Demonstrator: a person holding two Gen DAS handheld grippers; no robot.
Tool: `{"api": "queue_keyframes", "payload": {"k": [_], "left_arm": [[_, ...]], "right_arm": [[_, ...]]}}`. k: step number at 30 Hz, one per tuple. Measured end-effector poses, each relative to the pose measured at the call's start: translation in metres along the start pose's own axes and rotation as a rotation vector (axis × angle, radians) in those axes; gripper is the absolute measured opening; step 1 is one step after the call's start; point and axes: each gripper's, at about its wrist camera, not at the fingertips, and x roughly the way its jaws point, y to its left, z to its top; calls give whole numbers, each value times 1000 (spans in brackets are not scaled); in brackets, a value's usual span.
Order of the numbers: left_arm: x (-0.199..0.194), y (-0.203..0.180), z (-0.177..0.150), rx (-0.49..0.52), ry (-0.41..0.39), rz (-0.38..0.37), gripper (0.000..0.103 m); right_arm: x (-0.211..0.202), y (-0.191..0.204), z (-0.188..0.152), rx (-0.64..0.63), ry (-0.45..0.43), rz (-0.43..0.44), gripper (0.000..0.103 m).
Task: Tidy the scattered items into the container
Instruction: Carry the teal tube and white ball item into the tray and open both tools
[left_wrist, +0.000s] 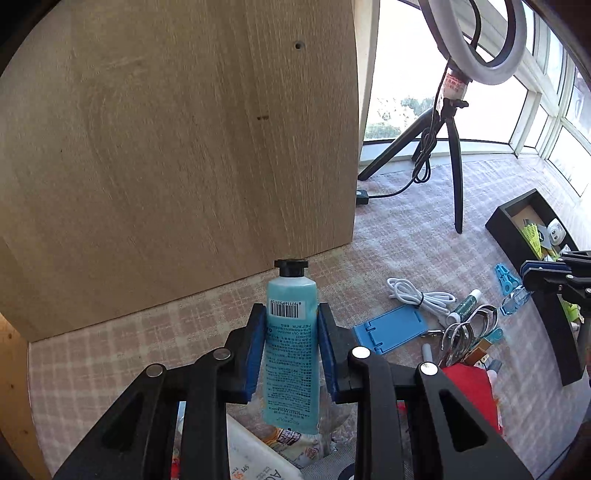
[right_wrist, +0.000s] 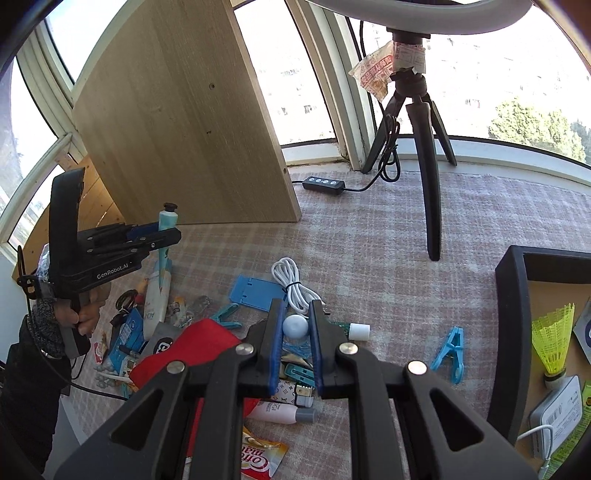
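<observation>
A cable (right_wrist: 291, 282) was laid just behind the phone stand (right_wrist: 255, 291); the container (right_wrist: 511, 332) was set well right of it.

Bright daylight through windows (right_wrist: 291, 74), blown-out glare, fisheye-warped edges.

We hold the blue tube (left_wrist: 291, 343) upright between our left tongs (left_wrist: 291, 317), its black cap (left_wrist: 291, 267) up, above the checked table (left_wrist: 369, 240), with the wooden board (left_wrist: 177, 147) behind it.
</observation>
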Motion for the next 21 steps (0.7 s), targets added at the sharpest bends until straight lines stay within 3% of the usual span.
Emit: {"api": "queue_keyframes", "payload": {"k": [4, 11, 21], "left_arm": [[-3, 15, 2, -24, -34, -19, 26], [-47, -11, 2, 4, -88, -33, 26], [-86, -115, -1, 52, -123, -135, 26]], "right_arm": [[-15, -1, -1, -6, -14, -14, 13], [-56, -17, -12, -5, -48, -62, 13], [-136, -77, -55, 53, -75, -181, 13]]}}
